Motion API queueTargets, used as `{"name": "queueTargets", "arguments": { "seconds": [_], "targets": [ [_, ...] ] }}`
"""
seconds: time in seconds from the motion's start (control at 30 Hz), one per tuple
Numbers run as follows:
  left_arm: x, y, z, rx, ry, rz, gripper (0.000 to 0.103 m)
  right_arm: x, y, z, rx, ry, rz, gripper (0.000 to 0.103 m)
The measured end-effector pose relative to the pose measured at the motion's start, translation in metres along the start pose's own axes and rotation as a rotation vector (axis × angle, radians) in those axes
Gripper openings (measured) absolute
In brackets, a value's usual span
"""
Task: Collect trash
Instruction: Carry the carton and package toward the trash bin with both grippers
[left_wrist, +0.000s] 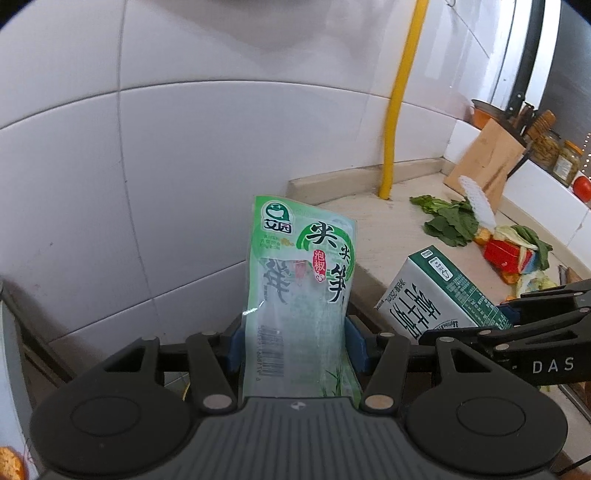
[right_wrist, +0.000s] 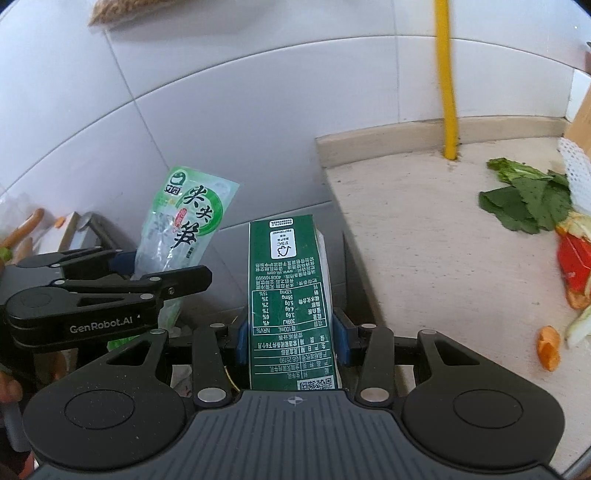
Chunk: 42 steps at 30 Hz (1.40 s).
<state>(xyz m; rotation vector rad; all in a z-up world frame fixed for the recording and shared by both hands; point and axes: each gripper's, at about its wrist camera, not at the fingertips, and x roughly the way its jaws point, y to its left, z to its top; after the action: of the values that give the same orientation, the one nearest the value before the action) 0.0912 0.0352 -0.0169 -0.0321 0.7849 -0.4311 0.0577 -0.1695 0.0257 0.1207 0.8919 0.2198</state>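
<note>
while left gripper clamps green snack pouch and right gripper clamps milk carton, both off counter: limp pouch may slip; side-by-side grippers may collide.

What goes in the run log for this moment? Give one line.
left gripper: shut on green snack pouch | right gripper: shut on green milk carton | counter: vegetable scraps remain
</note>
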Motion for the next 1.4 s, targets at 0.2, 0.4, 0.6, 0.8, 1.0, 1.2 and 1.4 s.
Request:
{"name": "queueTargets", "arguments": {
  "seconds": [0.2,0.4,0.6,0.8,1.0,1.2,1.4],
  "targets": [
    [0.004,0.008,-0.002,-0.015,0.004,0.013,0.048,0.010,0.010,0.002,-0.012,0.012,-0.010,0.050],
    [0.008,0.013,-0.003,-0.008,0.004,0.034,0.048,0.019,0.018,0.006,-0.012,0.018,-0.025,0.050],
    [0.009,0.019,-0.004,-0.010,0.002,0.042,0.049,0.024,0.023,0.009,-0.016,0.025,-0.033,0.050],
    [0.012,0.025,-0.004,-0.027,-0.007,0.043,0.049,0.030,0.028,0.009,-0.019,0.035,-0.040,0.050],
    [0.015,0.028,-0.007,-0.034,-0.008,0.038,0.049,0.029,0.031,0.007,-0.017,0.031,-0.053,0.050],
    [0.021,0.033,-0.008,-0.056,0.014,0.050,0.049,0.031,0.027,0.007,-0.010,0.044,-0.062,0.050],
    [0.025,0.034,-0.010,-0.044,0.015,0.087,0.049,0.043,0.022,0.013,-0.018,0.058,-0.040,0.050]
  ]
}}
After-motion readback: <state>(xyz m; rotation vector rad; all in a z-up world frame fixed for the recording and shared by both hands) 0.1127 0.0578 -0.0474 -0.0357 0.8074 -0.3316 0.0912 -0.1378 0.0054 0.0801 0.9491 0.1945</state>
